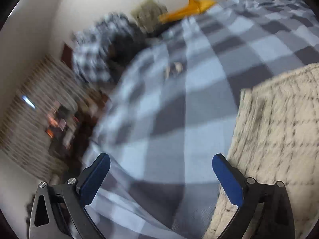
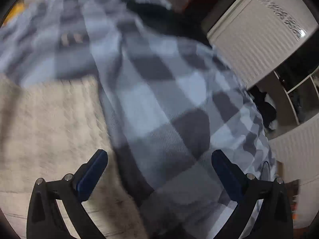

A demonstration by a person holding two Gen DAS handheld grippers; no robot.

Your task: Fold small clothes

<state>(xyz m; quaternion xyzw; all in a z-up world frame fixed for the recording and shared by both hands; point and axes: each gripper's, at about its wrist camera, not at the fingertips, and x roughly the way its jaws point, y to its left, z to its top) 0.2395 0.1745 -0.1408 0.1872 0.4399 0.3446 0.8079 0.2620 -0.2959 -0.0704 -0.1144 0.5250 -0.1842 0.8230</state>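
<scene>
one cream knit garment (image 1: 279, 123) lies on the checked blanket (image 1: 179, 103), with one orange cloth (image 1: 189, 8) far off. both the left gripper (image 1: 160, 160) and right gripper (image 2: 159, 155) hang spread, holding nothing.

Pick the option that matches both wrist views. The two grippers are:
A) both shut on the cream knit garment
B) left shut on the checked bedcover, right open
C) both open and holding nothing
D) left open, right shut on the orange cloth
C: the left gripper and the right gripper both show blue pads spread wide with nothing between them; the cream knit garment lies on the checked bedcover beside them, ungripped.
</scene>
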